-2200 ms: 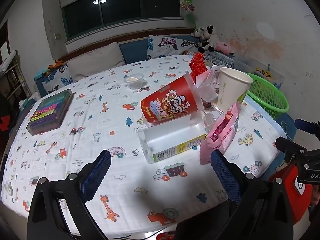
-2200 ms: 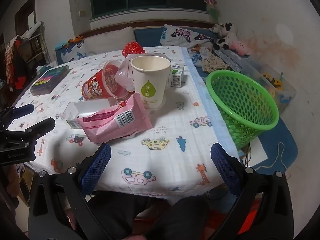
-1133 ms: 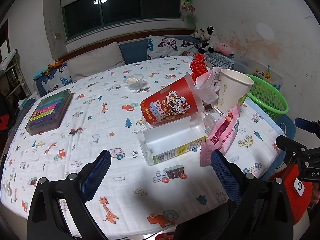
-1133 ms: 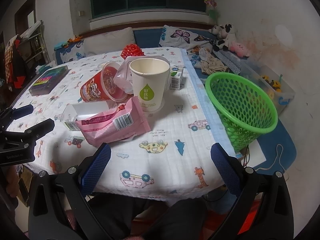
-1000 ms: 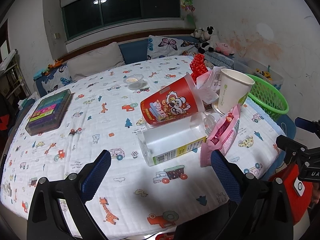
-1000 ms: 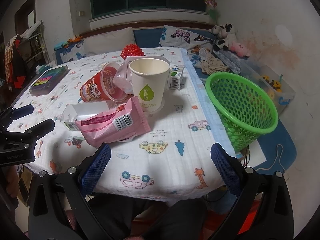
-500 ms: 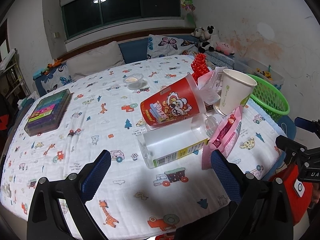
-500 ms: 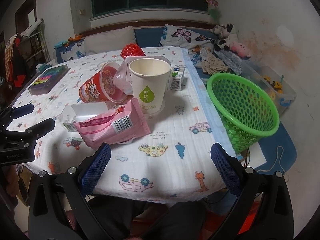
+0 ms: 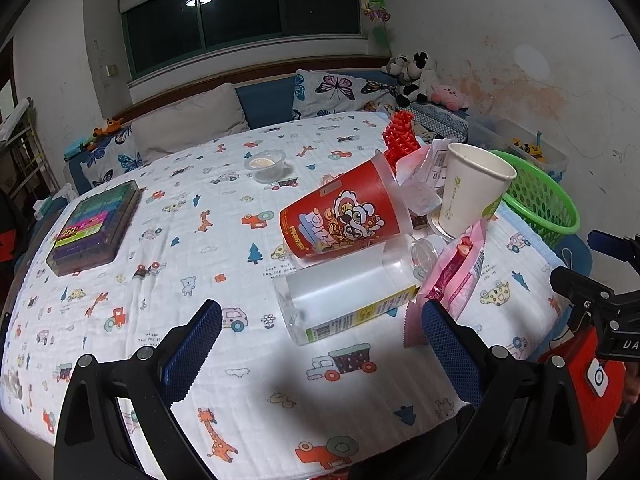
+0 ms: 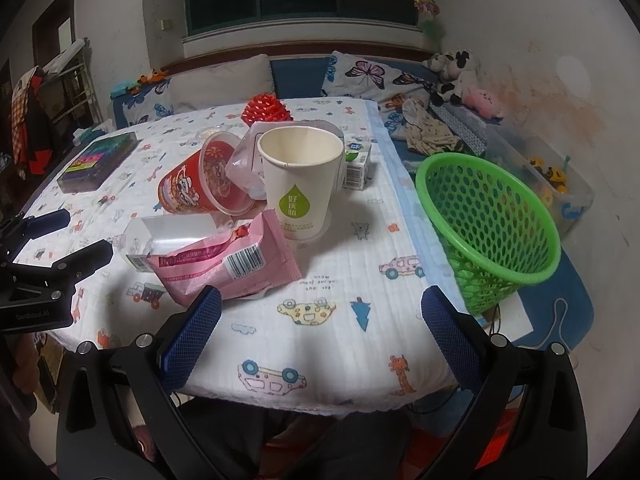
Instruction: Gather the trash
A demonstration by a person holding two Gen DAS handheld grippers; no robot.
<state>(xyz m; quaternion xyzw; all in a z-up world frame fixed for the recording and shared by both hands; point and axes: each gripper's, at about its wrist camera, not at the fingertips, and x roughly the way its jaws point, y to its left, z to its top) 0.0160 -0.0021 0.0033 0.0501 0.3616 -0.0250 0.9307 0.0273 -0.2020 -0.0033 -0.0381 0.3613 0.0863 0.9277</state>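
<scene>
Cartoon-printed cloth (image 9: pixel 192 248) covered the table, where the trash lay clustered: a red printed cup (image 9: pixel 340 216) on its side, an upright white paper cup (image 10: pixel 300 184), a clear plastic box (image 9: pixel 348 296) and a pink snack wrapper (image 10: pixel 228 260). Just off the table's edge stood a green mesh basket (image 10: pixel 492 228). Both the left gripper (image 9: pixel 320 344) and right gripper (image 10: pixel 320 336) hovered wide apart, holding nothing.
</scene>
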